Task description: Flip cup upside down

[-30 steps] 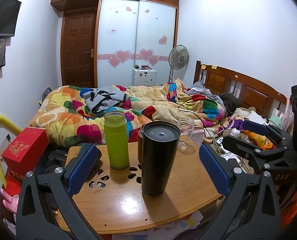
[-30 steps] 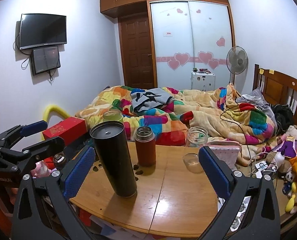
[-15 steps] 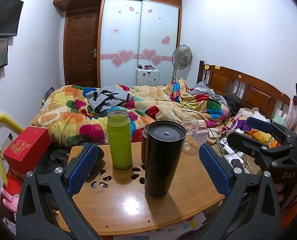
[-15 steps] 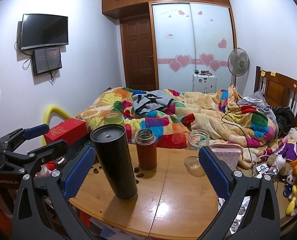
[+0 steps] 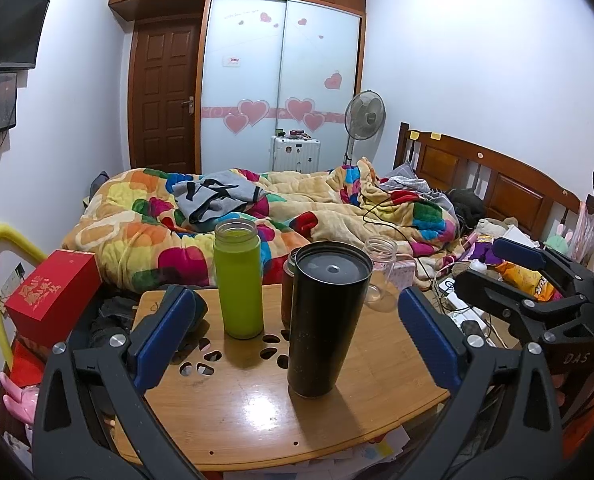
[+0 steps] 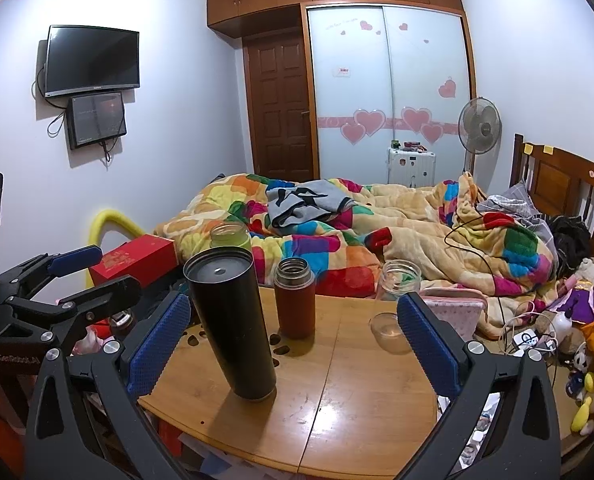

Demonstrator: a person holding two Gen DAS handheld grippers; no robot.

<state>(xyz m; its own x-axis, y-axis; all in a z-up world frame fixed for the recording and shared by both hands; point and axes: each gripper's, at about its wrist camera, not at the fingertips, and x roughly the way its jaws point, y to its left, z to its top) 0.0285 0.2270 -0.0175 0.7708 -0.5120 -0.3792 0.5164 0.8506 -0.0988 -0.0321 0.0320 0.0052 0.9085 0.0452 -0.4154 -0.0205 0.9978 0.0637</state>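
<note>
A tall black tumbler [image 5: 323, 318] stands on a small wooden table [image 5: 233, 412] with its flat base up; it also shows in the right wrist view [image 6: 231, 322]. My left gripper [image 5: 297, 340] is open and empty, its blue pads wide on either side of the tumbler, short of it. My right gripper [image 6: 293, 344] is open and empty, with the tumbler near its left pad. Each gripper shows at the edge of the other's view.
A green bottle [image 5: 239, 278], a brown flask [image 6: 295, 298] and a clear glass jar [image 6: 397, 304] stand behind the tumbler. A red box [image 5: 53, 294] lies left of the table. A bed with a colourful quilt [image 5: 257, 216] lies beyond.
Both grippers have drawn back slightly and risen; the view tilts up a little. The tumbler and bottles have not moved.
</note>
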